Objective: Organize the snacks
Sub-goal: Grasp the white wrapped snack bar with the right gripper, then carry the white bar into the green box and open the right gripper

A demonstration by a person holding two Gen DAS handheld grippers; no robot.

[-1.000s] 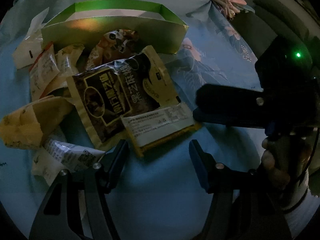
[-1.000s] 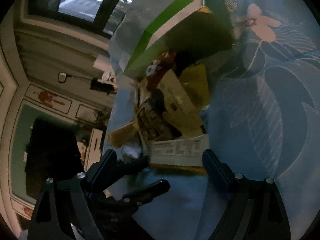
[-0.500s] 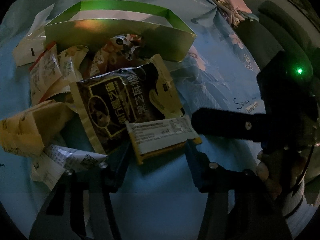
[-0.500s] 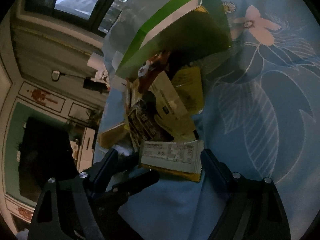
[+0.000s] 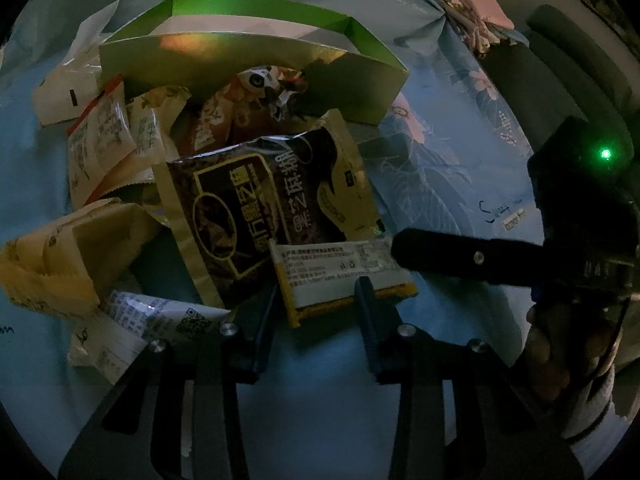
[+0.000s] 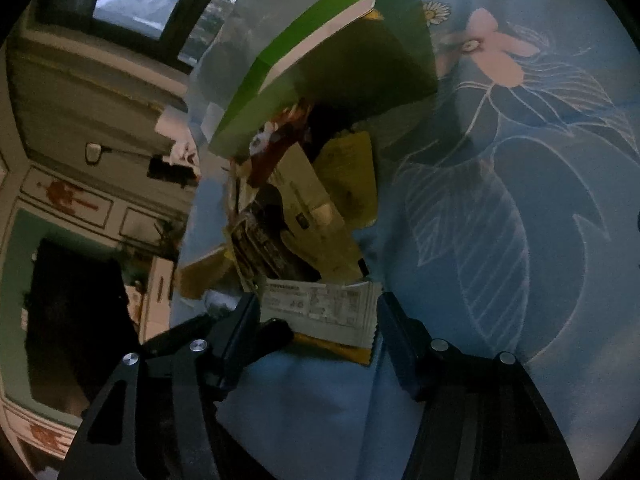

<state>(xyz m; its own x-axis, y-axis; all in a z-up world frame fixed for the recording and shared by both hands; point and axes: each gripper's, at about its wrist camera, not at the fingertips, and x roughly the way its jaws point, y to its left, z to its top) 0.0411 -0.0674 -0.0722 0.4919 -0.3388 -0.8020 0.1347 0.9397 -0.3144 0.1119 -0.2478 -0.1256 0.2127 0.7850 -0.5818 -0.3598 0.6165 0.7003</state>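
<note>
Both tongs converge on one white-labelled packet [image 5: 340, 270] below the green box [image 5: 256, 60].
Left tongs [image 5: 316, 300] (nearer) straddle its near edge lengthwise, closing, not yet gripping; right tongs [image 6: 316, 320] also closing around it.

Left gripper [image 5: 316, 300] jaws closing around near edge of white-labelled packet [image 5: 340, 272]; contact unclear. Packet overlaps black snack bag [image 5: 260, 208], green box [image 5: 248, 52] behind.

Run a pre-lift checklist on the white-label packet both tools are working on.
1. White-label packet between left tool fingers: ok, jaws closing.
2. Packet between right tool fingers: ok, jaws closing.
3. Pads pressing firmly: cannot tell.
4. Packet free of black sesame packet: not ok, they overlap.
5. Green box open: ok.
6. Tools clear of each other: cannot tell.
</note>
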